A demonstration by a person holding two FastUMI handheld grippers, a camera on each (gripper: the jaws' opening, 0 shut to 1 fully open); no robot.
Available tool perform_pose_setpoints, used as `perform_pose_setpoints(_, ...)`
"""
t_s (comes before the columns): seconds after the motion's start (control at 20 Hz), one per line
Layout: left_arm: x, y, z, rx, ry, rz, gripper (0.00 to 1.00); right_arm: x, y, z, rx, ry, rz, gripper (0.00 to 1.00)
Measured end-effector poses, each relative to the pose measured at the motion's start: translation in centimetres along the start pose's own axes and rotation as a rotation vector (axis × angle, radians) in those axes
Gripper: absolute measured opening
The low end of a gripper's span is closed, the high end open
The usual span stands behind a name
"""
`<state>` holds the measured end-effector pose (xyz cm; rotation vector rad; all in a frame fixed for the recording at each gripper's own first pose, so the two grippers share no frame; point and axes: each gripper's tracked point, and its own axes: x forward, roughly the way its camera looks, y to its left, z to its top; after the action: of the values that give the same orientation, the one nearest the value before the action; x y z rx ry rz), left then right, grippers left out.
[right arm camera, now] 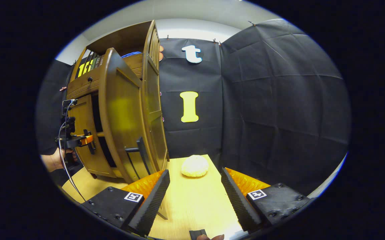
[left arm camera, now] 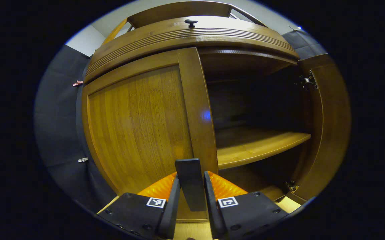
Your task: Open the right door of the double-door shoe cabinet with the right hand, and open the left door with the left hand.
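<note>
1. The shoe cabinet (left arm camera: 192, 36) is standing on a pale wooden table (right arm camera: 192, 206) against the black cloth wall, and in the left gripper view it is filling the frame at close range.
2. Its left door (left arm camera: 139, 126) is sitting shut or very nearly shut, flush under the ribbed top moulding, with a dark flat handle (left arm camera: 189, 183) sticking out near its inner edge.
3. The left gripper (left arm camera: 191, 200) is closing on that handle: both fingers are pressing against its flat sides, one on each side.
4. The right door (right arm camera: 122, 116) is hanging wide open, swung well out from the cabinet front; its own dark handle (right arm camera: 139, 148) is projecting from its face.
5. Behind the open door, a wooden shelf (left arm camera: 255, 146) is showing inside the dark interior, and a metal hinge (left arm camera: 307, 81) is sitting at the upper right of the frame.
6. A small dark knob (left arm camera: 191, 22) is sitting on the drawer front above the doors.
7. The right gripper (right arm camera: 195, 196) is hovering over the table, well apart from the cabinet, its jaws spread wide with nothing between them.
8. A pale round bun-like object (right arm camera: 195, 165) is lying on the table beyond the right gripper, near the cabinet's side.
9. In the right gripper view a person's hand (right arm camera: 57, 160) is holding the left gripper at the cabinet front, with a cable trailing down from it.
</note>
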<state>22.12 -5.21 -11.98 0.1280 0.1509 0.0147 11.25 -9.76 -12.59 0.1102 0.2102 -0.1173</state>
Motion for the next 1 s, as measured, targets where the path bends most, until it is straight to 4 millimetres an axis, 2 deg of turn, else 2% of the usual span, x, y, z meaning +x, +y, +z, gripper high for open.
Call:
perform_pose_setpoints(0.2, -0.1, 0.1, -0.3, -0.084, 0.022, -0.016, 0.35, -0.3, 1.1, 0.3, 0.002, -0.012, 0.019, 0.98)
perform_pose_setpoints(0.35, -1.4, 0.3, -0.6, -0.088, 0.042, -0.021, 0.33, -0.6, 1.5, 0.6, -0.020, -0.022, 0.028, 0.98)
perform_pose_setpoints(0.65, -5.9, 1.6, -1.3, -0.128, 0.059, -0.061, 0.32, -0.8, 2.8, 1.0, -0.040, -0.055, 0.039, 0.98)
perform_pose_setpoints(1.0, -12.3, 5.2, -2.3, -0.136, 0.061, -0.087, 0.31, -1.2, 5.6, 0.8, -0.036, -0.063, 0.095, 0.98)
